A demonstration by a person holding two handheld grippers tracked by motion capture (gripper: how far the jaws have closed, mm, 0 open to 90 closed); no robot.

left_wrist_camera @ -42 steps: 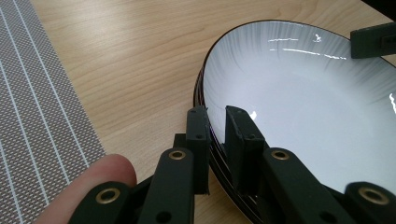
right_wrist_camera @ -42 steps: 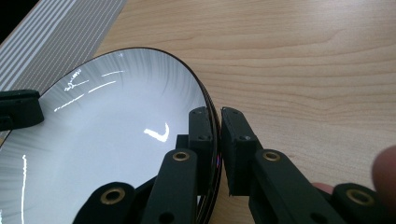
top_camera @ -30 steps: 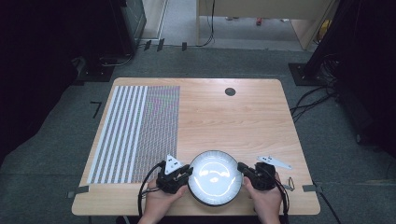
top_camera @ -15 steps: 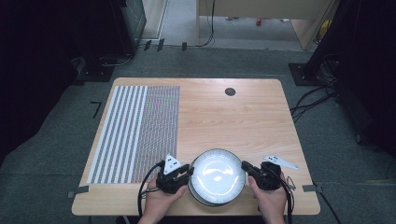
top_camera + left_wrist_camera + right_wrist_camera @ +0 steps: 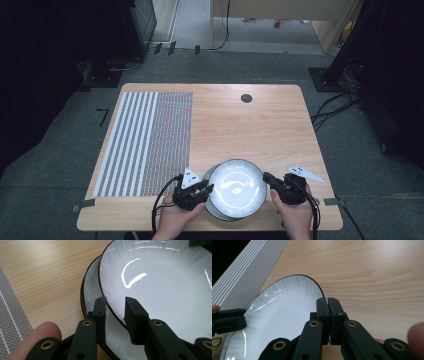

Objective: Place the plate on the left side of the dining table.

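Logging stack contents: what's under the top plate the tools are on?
A second, matching plate lies under the top plate, its left rim peeking out. The rest of it, and anything beneath, is covered.

Overhead forward-down view, two close gripper cameras, shared plate [image 5: 237, 187]

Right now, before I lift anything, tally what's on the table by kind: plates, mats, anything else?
Plates: 2, a top plate sitting offset on a lower plate
Striped mats: 1, the mat on the left side of the table
Round black table insert: 1, the insert near the far edge
Grippers: 2, left gripper and right gripper
Total: 6
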